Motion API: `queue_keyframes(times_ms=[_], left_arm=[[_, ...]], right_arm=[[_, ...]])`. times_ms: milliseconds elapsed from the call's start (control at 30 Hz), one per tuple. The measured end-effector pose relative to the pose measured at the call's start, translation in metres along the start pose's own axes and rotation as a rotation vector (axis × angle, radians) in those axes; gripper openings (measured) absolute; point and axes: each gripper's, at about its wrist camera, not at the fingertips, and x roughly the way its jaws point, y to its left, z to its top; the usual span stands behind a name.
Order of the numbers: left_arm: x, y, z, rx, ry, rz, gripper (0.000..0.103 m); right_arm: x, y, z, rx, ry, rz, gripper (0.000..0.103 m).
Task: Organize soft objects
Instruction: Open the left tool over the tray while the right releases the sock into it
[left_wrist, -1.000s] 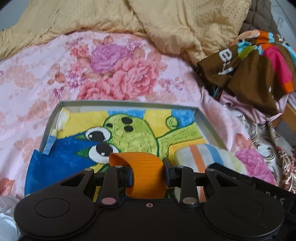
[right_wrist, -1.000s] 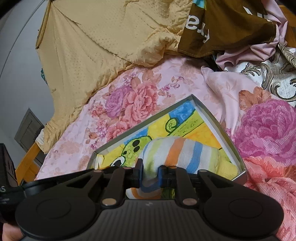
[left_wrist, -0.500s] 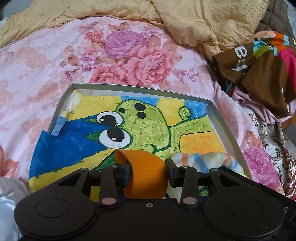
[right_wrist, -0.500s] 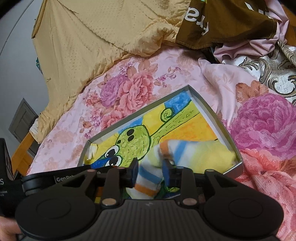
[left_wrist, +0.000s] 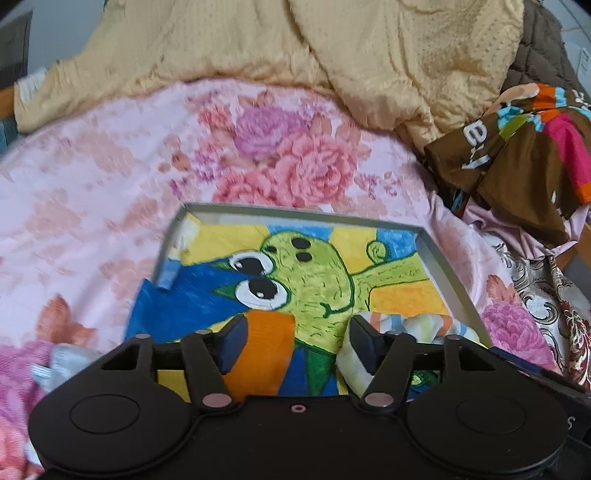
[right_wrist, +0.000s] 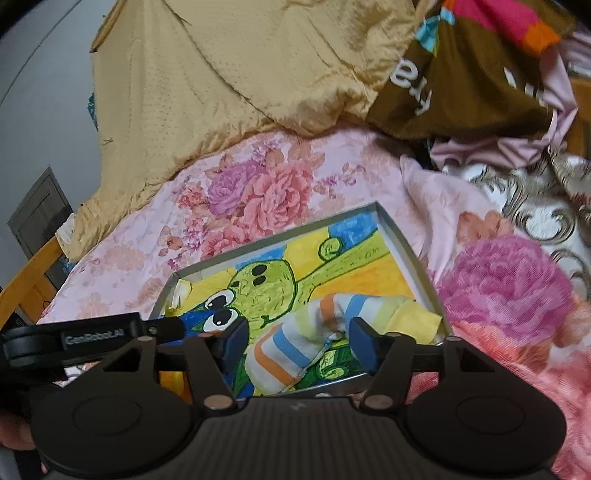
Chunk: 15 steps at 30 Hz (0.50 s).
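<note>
Tray's far half (left_wrist: 399, 295) clear; blanket (left_wrist: 258, 55) heaped beyond.

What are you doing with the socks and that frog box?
A person with a gripper in each hand is putting soft things into the box on the bed. The left gripper has just been opening; the orange cloth lies loose beside one of its fingers. The right gripper has just been opening too, and the striped sock now lies in the box between its open fingers, no longer pinched.
</note>
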Motion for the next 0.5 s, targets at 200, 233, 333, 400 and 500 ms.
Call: queue_keyframes(times_ms=[200,233,333,400,500], left_arm=[[-0.042,-0.001,-0.006,0.019,-0.099,0.015,0.080],[-0.048,-0.001,-0.007,0.021,-0.112,0.015,0.082],[-0.068,-0.001,-0.010,0.030,-0.151,0.017,0.084],[-0.081,-0.001,-0.013,0.030,-0.174,0.011,0.090],[-0.100,-0.002,-0.021,0.028,-0.219,0.007,0.096]], right_arm=[[-0.033,0.005,0.003,-0.018,-0.090,-0.010,0.087],[-0.038,0.006,0.003,-0.021,-0.102,-0.014,0.087],[-0.053,0.007,0.003,-0.026,-0.127,-0.019,0.092],[-0.063,0.007,0.000,-0.036,-0.143,-0.021,0.096],[-0.079,0.008,-0.005,-0.047,-0.169,-0.025,0.102]])
